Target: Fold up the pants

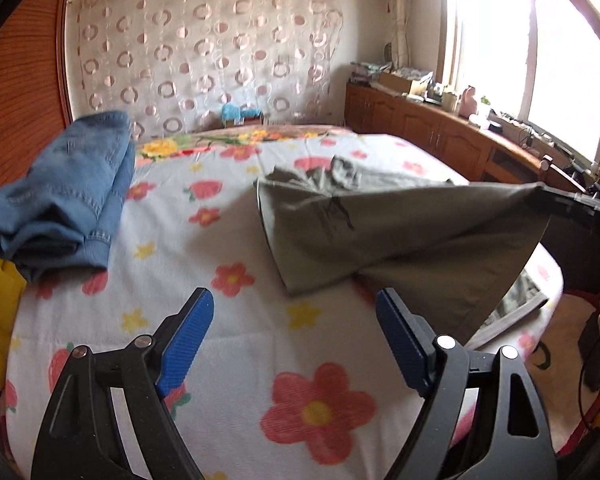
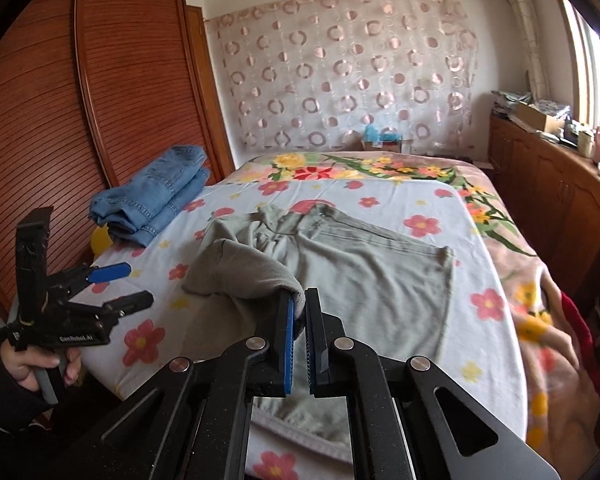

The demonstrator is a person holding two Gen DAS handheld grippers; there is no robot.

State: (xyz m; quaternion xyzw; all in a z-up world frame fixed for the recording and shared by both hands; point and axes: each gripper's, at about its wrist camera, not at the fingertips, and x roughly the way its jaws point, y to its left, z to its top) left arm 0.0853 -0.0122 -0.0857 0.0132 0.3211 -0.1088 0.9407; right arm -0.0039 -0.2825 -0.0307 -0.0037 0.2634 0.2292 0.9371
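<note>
Grey-green pants (image 2: 364, 272) lie on the flowered bedsheet (image 2: 440, 360). My right gripper (image 2: 299, 308) is shut on a lifted corner of the pants and holds it above the bed. In the left wrist view the raised pants (image 1: 400, 232) hang like a tent from the right gripper (image 1: 540, 194) at the right edge. My left gripper (image 1: 296, 316) is open and empty above the sheet, left of the pants. It also shows in the right wrist view (image 2: 126, 284), held in a hand at the bed's left side.
Folded blue jeans (image 1: 60, 200) lie at the bed's left edge, also in the right wrist view (image 2: 156, 196), over something yellow (image 1: 0, 308). A wooden wardrobe (image 2: 80, 120) stands left. A wooden cabinet (image 2: 560, 200) with clutter runs along the window side.
</note>
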